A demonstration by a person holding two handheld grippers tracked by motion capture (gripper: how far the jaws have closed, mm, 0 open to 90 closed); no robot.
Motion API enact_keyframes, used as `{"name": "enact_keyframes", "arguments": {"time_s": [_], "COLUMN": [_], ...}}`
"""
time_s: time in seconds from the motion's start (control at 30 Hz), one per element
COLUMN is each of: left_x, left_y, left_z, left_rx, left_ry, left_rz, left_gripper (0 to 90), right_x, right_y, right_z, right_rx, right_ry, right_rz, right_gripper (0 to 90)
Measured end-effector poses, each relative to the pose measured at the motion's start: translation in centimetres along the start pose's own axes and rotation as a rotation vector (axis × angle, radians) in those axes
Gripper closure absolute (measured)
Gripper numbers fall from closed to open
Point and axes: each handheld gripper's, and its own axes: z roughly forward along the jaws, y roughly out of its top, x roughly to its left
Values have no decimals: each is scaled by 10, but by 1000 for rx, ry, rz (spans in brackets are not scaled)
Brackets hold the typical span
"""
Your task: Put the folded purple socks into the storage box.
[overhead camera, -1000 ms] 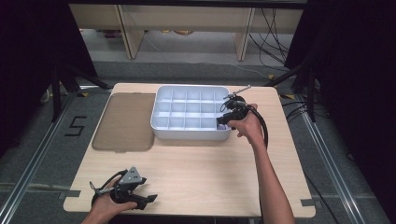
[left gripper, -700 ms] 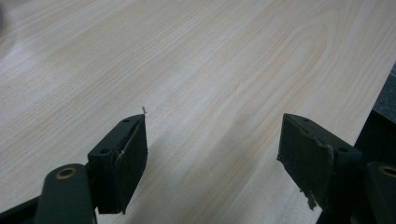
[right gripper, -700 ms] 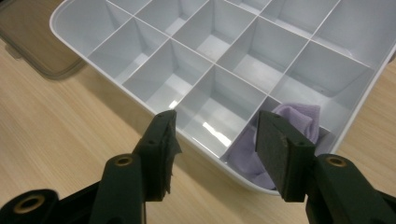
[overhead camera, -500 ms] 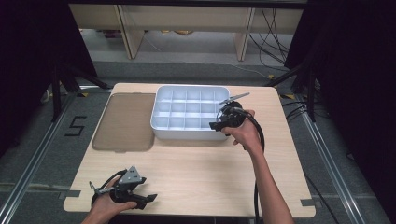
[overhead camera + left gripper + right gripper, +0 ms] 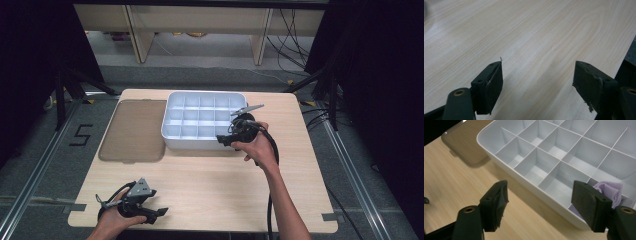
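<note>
- My right claw [image 5: 540, 202] hangs over the near edge of the white compartment tray [image 5: 499, 157], jaws spread wide with nothing between them.
- In the high view, that right claw [image 5: 231, 140] sits at the tray's [image 5: 172, 137] near right corner, with my hand wrapped round its body.
- The lilac cloth [image 5: 609, 190] lies crumpled in the tray's corner compartment, just behind my right jaw and partly hidden by it; it touches the compartment walls and I have no hold on it.
- By my judgement the cloth is already stowed, so the placing step looks done.
- Every other compartment I can see in the right gripper view holds nothing.
- The smoky brown lid [image 5: 132, 130] lies flat on the tabletop [image 5: 210, 190] just beside the tray's left side, not on it; closing the tray looks like the part left to do.
- My left claw [image 5: 157, 214] rests at the tabletop's near left corner, well apart from tray and lid.
- In the left gripper view, the left claw [image 5: 537, 82] is also wide open, with only bare wood grain between its jaws.
</note>
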Motion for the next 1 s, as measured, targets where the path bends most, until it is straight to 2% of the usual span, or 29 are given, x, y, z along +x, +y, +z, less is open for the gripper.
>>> {"name": "enact_keyframes", "arguments": {"time_s": [0.1, 0.13, 0.17, 0.27, 0.33, 0.37, 0.4, 0.43, 0.47, 0.5, 0.57, 0.63, 0.67, 0.7, 0.73, 0.77, 0.8, 0.83, 0.87, 0.9, 0.93, 0.97, 1.0], "left_x": [1, 1, 0, -1, 1, 0, 1, 1, 1, 0, 0, 1, 0, 1, 2, 1, 2, 2, 2, 1, 1, 0, 1], "left_y": [0, 0, 0, 0, 0, 0, 0, 0, 0, 0, 0, 0, 0, 0, 0, 0, 0, 0, 0, 0, 0, 0, 0], "left_z": [0, 0, 0, 1, 0, 0, 0, 0, 0, 0, 0, -1, 0, 0, -1, -1, -1, -1, -1, -1, -1, -1, -1], "left_rx": [2, 3, 1, -8, 1, 0, -1, -1, 4, 1, 1, 0, -3, -4, -1, -6, -8, -9, -10, -9, -9, -12, -14], "left_ry": [7, 10, 9, 2, 12, 7, 9, 9, 11, 8, 2, -1, 7, 8, 3, 3, 4, 4, 4, 7, 5, 3, 5], "left_rz": [5, 5, -6, -24, -15, -15, -15, -16, -11, -4, -1, 6, -15, -18, 3, -3, -2, -3, -4, -8, -3, -23, -18], "left_gripper": [234, 234, 234, 234, 234, 234, 234, 234, 234, 234, 234, 234, 234, 234, 234, 234, 234, 234, 234, 234, 234, 234, 234], "right_x": [5, 8, 6, 9, 9, 10, 12, 11, 13, 14, 16, 19, 20, 19, 21, 21, 23, 23, 26, 25, 25, 25, 26], "right_y": [-4, -5, -6, -10, -12, -13, -15, -16, -16, -18, -19, -21, -21, -22, -23, -23, -25, -25, -27, -28, -30, -30, -32], "right_z": [1, 1, 0, -2, -1, -1, -3, -1, -2, -1, -2, -2, -3, -2, -2, -4, -2, -4, -3, -4, -3, -5, -5], "right_rx": [-15, -20, -23, -32, -71, -80, -56, -81, -65, -88, -84, -86, -78, -106, -101, -91, -114, -98, -108, -106, -124, -114, -116], "right_ry": [11, 26, 23, 28, 43, 39, 46, 48, 51, 54, 59, 61, 66, 70, 75, 69, 80, 79, 90, 87, 81, 89, 97], "right_rz": [-12, 3, -24, -30, -62, -51, -40, -66, -53, -68, -76, -61, -58, -85, -78, -86, -77, -87, -65, -90, -91, -86, -79], "right_gripper": [257, 253, 251, 232, 220, 215, 209, 208, 205, 204, 202, 201, 201, 201, 201, 200, 199, 199, 199, 199, 199, 199, 199]}}
